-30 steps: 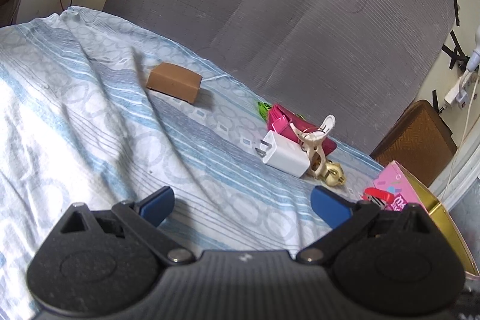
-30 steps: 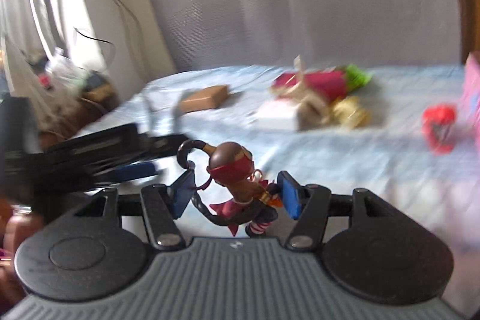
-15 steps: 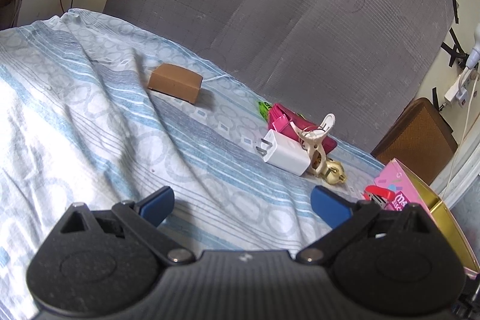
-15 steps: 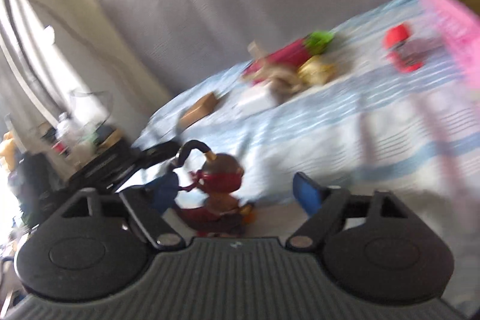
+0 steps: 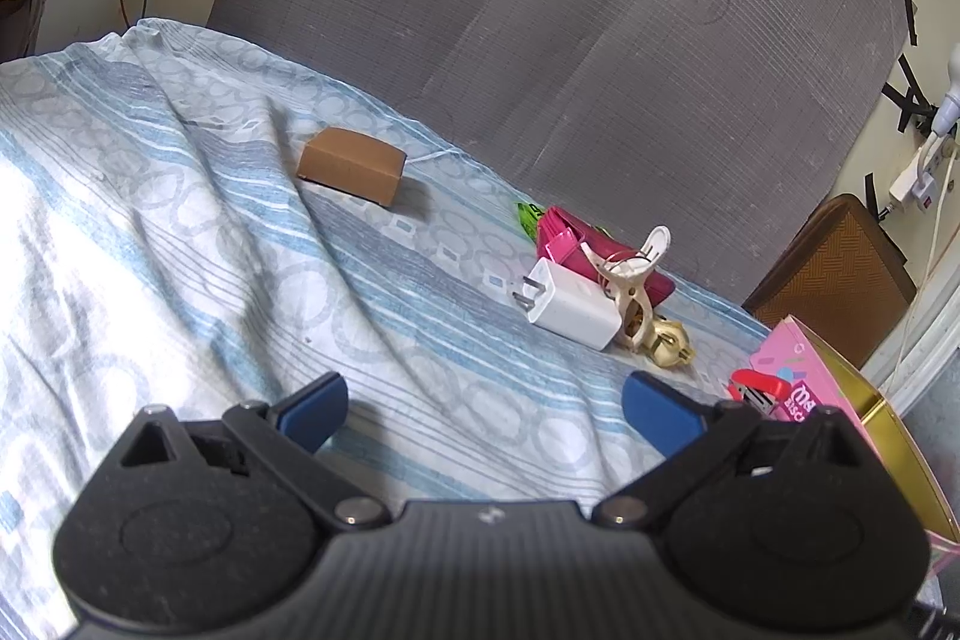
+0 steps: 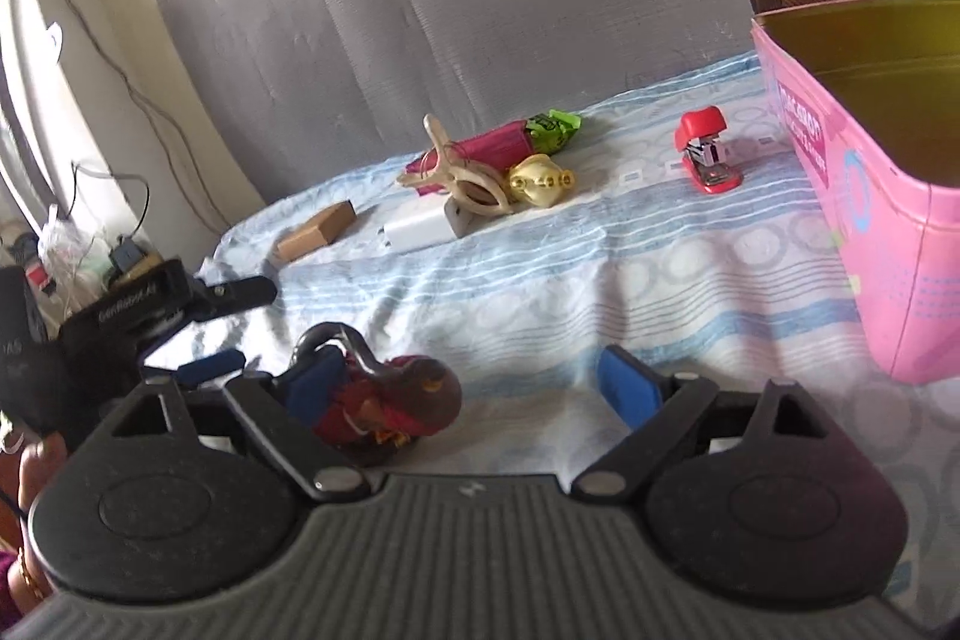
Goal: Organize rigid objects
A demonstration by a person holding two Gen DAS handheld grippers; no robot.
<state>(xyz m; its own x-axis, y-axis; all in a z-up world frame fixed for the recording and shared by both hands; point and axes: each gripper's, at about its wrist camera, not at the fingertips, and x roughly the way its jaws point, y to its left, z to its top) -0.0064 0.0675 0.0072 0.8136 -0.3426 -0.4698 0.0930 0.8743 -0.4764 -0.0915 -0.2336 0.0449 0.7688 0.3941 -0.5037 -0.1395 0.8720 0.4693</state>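
Blue-striped bedsheet (image 6: 540, 280) everywhere. Right gripper (image 6: 474, 388) has just spread its jaws, so the little red-and-brown toy figurine (image 6: 390, 412) lies tipped against one finger, freed. Left gripper (image 5: 486, 400) hangs wide apart, holding nothing. Pink tin box (image 6: 870, 220) probably collects everything.

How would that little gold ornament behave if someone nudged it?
The gold ornament looks rounded and bulbous, so it would probably roll or wobble. Its shiny surface suggests it is hard and perhaps slippery. It touches the beige clip, so a nudge might shift that too.
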